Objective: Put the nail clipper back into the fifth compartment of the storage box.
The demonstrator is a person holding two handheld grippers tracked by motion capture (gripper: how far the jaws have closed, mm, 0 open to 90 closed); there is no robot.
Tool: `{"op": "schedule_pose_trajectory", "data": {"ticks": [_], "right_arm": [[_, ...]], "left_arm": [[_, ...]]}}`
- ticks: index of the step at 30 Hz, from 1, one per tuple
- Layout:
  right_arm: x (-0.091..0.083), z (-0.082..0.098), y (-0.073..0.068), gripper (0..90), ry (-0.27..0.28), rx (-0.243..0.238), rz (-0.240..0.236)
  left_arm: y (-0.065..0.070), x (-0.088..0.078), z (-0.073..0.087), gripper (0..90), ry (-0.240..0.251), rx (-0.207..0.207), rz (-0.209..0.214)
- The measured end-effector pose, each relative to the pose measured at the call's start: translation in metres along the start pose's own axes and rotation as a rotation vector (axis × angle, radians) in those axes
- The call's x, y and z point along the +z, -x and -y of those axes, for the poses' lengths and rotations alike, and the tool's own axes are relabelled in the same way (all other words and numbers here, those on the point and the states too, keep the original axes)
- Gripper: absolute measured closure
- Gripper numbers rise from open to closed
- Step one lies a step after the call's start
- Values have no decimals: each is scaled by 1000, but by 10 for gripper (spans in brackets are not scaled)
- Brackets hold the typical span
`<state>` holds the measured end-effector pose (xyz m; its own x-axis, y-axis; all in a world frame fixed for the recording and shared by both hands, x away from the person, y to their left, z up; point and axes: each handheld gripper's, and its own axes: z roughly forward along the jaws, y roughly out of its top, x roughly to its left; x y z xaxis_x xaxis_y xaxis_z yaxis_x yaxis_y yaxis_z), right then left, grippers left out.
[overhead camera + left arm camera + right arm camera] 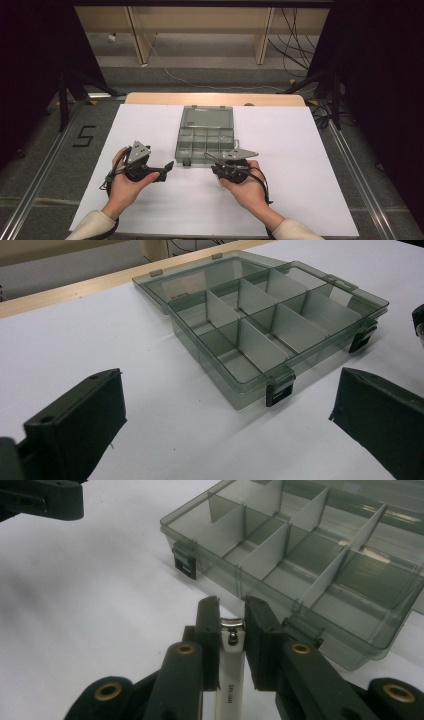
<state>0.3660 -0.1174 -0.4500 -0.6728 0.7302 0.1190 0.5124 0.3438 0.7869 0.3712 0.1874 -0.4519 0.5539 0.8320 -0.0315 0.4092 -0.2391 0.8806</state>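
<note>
A smoky clear compartment box (200, 147) lies open at the table's middle, its lid (206, 117) folded back and its cells (280, 325) empty. My left gripper (165, 171) rests on the table left of the box's front edge, and its black jaws stand wide apart (230, 390) with nothing between them. My right gripper (212, 165) sits at the box's front right corner, shut (232, 605) on a slim white nail clipper (232, 650) with a metal tip. The clipper's tip points at the box's near wall (260, 587).
A white sheet (300, 150) covers the table, and a wooden edge (215, 98) shows behind the box. Two black latches (277, 392) hang on the box's front wall. Black stands and cables (295, 50) sit on the floor beyond.
</note>
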Motion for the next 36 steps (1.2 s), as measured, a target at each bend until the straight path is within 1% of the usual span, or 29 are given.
{"op": "schedule_pose_trajectory", "data": {"ticks": [2,3,6,7,8,9,11,13,15,16,18,19,21,22,23,24,25,26,27,28,29,30,31,32,33,34,36], "right_arm": [[-1,-1,0,780,9,4,4],[-1,-2,1,780,17,-8,2],[-4,-4,0,780,26,-6,7],[-3,-4,1,780,40,-15,12],[-4,-5,1,781,34,-6,5],[-5,-6,1,781,37,-14,6],[-5,-7,2,780,46,-14,7],[-6,-8,2,780,49,-9,8],[-7,-9,3,780,56,-9,13],[-7,-10,4,781,58,-16,8],[-8,-12,4,780,62,-8,15],[-7,-12,5,781,72,-15,18],[-8,-14,6,780,74,-23,16],[-9,-16,6,787,74,-17,16],[-9,-16,6,787,79,-21,13],[-9,-17,7,787,92,-26,21],[-9,-19,6,787,85,-16,13],[-9,-19,7,787,93,-27,20],[-9,-20,8,787,98,-27,26],[-9,-20,8,787,92,-20,20],[-9,-21,8,787,103,-21,24],[-9,-22,9,787,100,-29,22],[-8,-22,9,787,108,-25,24],[-8,-24,9,787,102,-21,22],[-8,-25,10,787,106,-27,25],[-8,-26,9,787,105,-22,27],[-7,-28,10,787,108,-25,23]], "left_arm": [[0,0,0,0,2,-1,1],[0,0,0,0,3,-2,1],[0,0,0,0,3,-4,0],[0,0,0,0,3,-3,0],[0,0,0,0,4,-4,-1],[1,0,-1,0,5,-5,0],[1,0,-1,0,5,-3,-4],[1,0,-1,0,8,-8,3],[1,0,0,0,6,-5,2],[1,0,0,0,6,-5,2],[0,0,-1,0,3,-3,-4],[1,0,-1,0,5,-7,-1],[1,0,-1,0,6,-4,-3],[1,0,0,0,7,-5,1],[1,0,0,0,6,-5,2],[1,0,0,0,5,-3,0],[1,0,0,0,4,-4,1],[1,0,-1,1,5,-4,0],[1,1,0,1,6,-8,1],[1,0,-1,1,6,-3,-1],[1,1,0,1,6,-3,-2],[1,1,0,1,6,-3,-2],[1,0,0,1,5,-2,-2],[0,0,-1,1,4,-2,-2],[0,1,0,3,8,-4,3],[0,1,0,2,8,-4,2],[0,1,-1,3,7,-4,2]]}}
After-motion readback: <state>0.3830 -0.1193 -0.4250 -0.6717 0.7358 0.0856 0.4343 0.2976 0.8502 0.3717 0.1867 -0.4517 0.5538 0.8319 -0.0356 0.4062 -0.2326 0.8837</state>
